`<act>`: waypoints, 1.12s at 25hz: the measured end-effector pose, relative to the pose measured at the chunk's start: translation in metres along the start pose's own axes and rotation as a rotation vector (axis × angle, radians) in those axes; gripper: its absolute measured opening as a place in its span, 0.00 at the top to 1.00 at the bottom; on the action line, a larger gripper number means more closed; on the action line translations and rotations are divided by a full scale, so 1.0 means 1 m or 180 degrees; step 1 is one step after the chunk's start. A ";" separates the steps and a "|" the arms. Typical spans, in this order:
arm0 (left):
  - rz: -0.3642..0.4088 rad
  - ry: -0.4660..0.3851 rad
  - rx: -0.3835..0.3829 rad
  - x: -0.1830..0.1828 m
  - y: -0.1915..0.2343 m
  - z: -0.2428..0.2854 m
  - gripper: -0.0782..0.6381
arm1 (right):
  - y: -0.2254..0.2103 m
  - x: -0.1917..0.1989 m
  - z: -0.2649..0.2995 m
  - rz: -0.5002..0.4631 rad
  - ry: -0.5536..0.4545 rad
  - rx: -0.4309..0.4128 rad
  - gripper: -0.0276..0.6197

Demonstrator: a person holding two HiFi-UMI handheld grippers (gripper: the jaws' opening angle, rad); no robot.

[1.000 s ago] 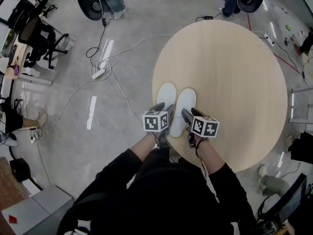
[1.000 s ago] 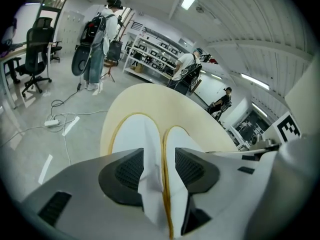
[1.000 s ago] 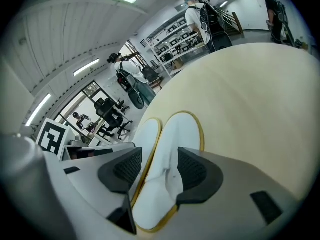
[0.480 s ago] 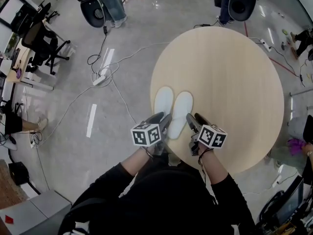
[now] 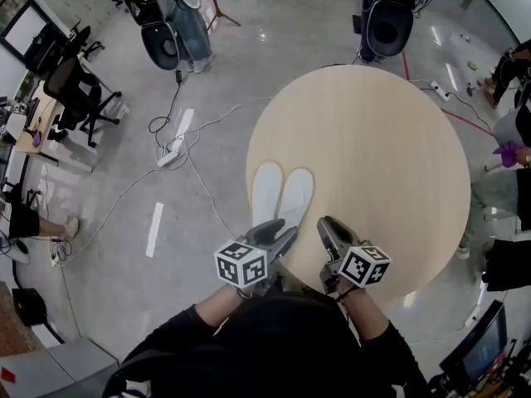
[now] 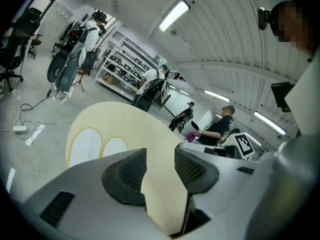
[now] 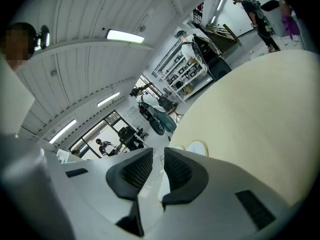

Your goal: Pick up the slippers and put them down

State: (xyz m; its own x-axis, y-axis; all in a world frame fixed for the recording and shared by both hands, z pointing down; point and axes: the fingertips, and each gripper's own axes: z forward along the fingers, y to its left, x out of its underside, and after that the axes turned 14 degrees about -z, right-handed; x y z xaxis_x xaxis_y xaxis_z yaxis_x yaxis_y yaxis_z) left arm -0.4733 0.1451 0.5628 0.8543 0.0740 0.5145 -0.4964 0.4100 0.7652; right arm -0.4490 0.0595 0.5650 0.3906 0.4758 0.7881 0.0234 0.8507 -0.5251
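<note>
Two white slippers lie side by side, the left slipper (image 5: 267, 191) and the right slipper (image 5: 296, 196), on the round pale wooden table (image 5: 373, 156) near its left front edge. My left gripper (image 5: 280, 233) hovers just short of their heels, open, with only the table top showing between its jaws (image 6: 160, 156). My right gripper (image 5: 329, 227) hangs to the right of the slippers over the table edge, its jaws closing to a narrow gap with nothing between them (image 7: 159, 166). The slippers show small in the left gripper view (image 6: 85, 144) and in the right gripper view (image 7: 196, 147).
Cables and a power strip (image 5: 168, 150) trail over the grey floor left of the table. Office chairs (image 5: 162, 44) and standing people are at the far side, and another chair (image 5: 388, 27) stands behind the table. A person (image 5: 508, 131) is at the right edge.
Both grippers have drawn back from the slippers' heels toward me and risen. The slippers stay where they lay on the table. The right jaws have narrowed.
</note>
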 end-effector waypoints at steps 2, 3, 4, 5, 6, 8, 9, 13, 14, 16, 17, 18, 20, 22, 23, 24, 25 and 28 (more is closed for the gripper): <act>-0.0068 -0.0038 0.0023 0.005 -0.010 -0.003 0.64 | 0.004 -0.008 -0.015 -0.0031 -0.0087 -0.0035 0.87; -0.0123 -0.0057 0.0045 0.006 -0.016 -0.003 0.65 | 0.006 -0.013 -0.023 -0.0055 -0.0126 -0.0056 0.88; -0.0144 -0.0064 0.0076 0.008 -0.024 -0.002 0.67 | 0.008 -0.018 -0.030 -0.0084 -0.0166 -0.0076 0.89; -0.0116 -0.0060 0.0112 0.010 -0.032 0.000 0.68 | 0.010 -0.022 -0.038 -0.0122 -0.0205 -0.0095 0.90; -0.0054 -0.0053 0.0150 0.012 -0.040 0.002 0.70 | 0.011 -0.026 -0.045 -0.0166 -0.0247 -0.0114 0.91; 0.0056 -0.0060 0.0246 0.015 -0.054 0.007 0.75 | 0.013 -0.032 -0.059 -0.0255 -0.0332 -0.0178 0.92; 0.0077 -0.0083 0.0311 0.017 -0.061 0.008 0.79 | 0.015 -0.034 -0.066 -0.0281 -0.0374 -0.0225 0.93; 0.0152 -0.0144 0.0650 0.026 -0.100 0.013 0.85 | 0.016 -0.041 -0.095 -0.0298 -0.0492 -0.0334 0.93; 0.0200 -0.0127 0.0712 0.029 -0.110 0.016 0.86 | 0.014 -0.043 -0.103 -0.0316 -0.0510 -0.0332 0.93; 0.0319 -0.0099 0.0772 0.036 -0.131 0.023 0.86 | 0.008 -0.049 -0.120 -0.0351 -0.0543 -0.0317 0.93; 0.0377 -0.0099 0.0773 0.041 -0.140 0.027 0.86 | 0.002 -0.051 -0.130 -0.0365 -0.0561 -0.0307 0.94; 0.0434 -0.0103 0.0761 0.046 -0.149 0.032 0.86 | -0.004 -0.053 -0.140 -0.0380 -0.0581 -0.0294 0.94; 0.0556 -0.0094 0.0718 0.057 -0.164 0.046 0.86 | -0.017 -0.057 -0.161 -0.0447 -0.0630 -0.0240 0.94; 0.0664 -0.0027 0.0694 0.067 -0.174 0.060 0.86 | -0.029 -0.063 -0.177 -0.0563 -0.0679 -0.0127 0.93; 0.0696 0.0018 0.0693 0.071 -0.178 0.066 0.86 | -0.035 -0.065 -0.182 -0.0618 -0.0695 -0.0061 0.93; 0.0714 0.0058 0.0696 0.074 -0.180 0.072 0.86 | -0.040 -0.067 -0.187 -0.0666 -0.0704 0.0001 0.93; 0.0725 0.0091 0.0700 0.076 -0.182 0.077 0.86 | -0.045 -0.068 -0.191 -0.0706 -0.0710 0.0053 0.93; 0.0769 0.0181 0.0712 0.077 -0.186 0.084 0.86 | -0.051 -0.070 -0.200 -0.0767 -0.0749 0.0181 0.93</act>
State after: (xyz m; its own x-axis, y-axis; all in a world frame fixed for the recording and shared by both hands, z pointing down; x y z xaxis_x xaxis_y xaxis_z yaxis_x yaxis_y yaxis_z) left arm -0.3282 -0.0018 0.4931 0.7119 0.1978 0.6738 -0.7018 0.1652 0.6930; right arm -0.2935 -0.0624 0.4724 0.1569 0.2925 0.9433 0.0352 0.9529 -0.3013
